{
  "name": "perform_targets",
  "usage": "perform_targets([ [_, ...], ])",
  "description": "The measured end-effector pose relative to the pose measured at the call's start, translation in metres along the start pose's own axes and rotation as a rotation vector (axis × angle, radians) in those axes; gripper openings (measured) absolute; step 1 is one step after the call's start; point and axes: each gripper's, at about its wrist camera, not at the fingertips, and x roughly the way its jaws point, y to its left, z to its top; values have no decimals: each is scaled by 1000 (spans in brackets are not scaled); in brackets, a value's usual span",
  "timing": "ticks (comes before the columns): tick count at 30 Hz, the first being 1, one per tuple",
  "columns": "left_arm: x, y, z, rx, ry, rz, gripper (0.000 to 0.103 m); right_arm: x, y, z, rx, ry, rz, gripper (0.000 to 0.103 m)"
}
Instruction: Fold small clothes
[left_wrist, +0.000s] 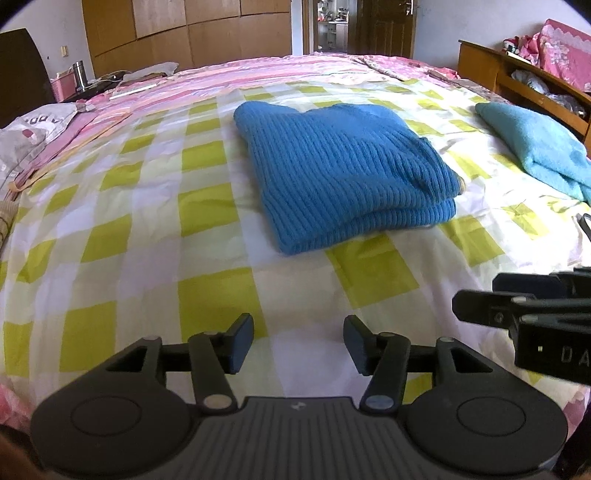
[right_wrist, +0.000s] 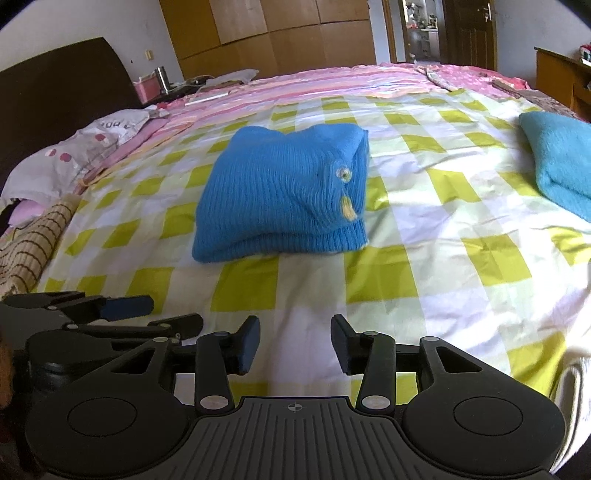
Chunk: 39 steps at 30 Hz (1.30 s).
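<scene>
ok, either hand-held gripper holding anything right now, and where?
Nothing held. Left hand-held gripper and right hand-held gripper are both open and empty, short of the folded blue ribbed-knit sweater.

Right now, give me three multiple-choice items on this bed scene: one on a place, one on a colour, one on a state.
1. Where does the blue knit sweater lie?
A. on the checked sheet
B. on the floor
C. in a drawer

2. What colour are the sheet's darker squares?
A. red
B. yellow-green
C. black

3. In what state is the sweater?
A. spread flat
B. hanging
C. folded

Answers: 1 A, the sheet shows all around it. 2 B, yellow-green squares alternate with white. 3 C, stacked layers show at its near edge; the left claw and the right claw are both empty, short of it.
</scene>
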Motion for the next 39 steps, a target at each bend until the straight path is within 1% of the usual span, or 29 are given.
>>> perform_targets([
  [7,-4,-2,-5,2,1,14,70,2,0,-13,11,17,-12,43],
  [10,-6,-5,-8,12,-4,23,74,0,-1,-13,23,4,-15,43],
  [12,-8,-6,-9,13,-6,25,78,-1,-2,-14,28,-5,-14,46],
  [15,-11,-9,-11,19,-11,48,84,-2,-2,-16,32,-7,-15,47],
  [18,-13,-10,-11,28,-17,64,86,-1,-2,-19,33,-4,-14,47],
  [27,-13,-16,-12,50,3,109,89,-1,-2,-24,43,5,-17,47],
  [34,-12,-14,-13,30,18,97,89,-1,-3,-25,52,0,-19,47],
  [39,-14,-15,-14,25,13,99,89,-3,-3,-26,56,-6,-21,47],
])
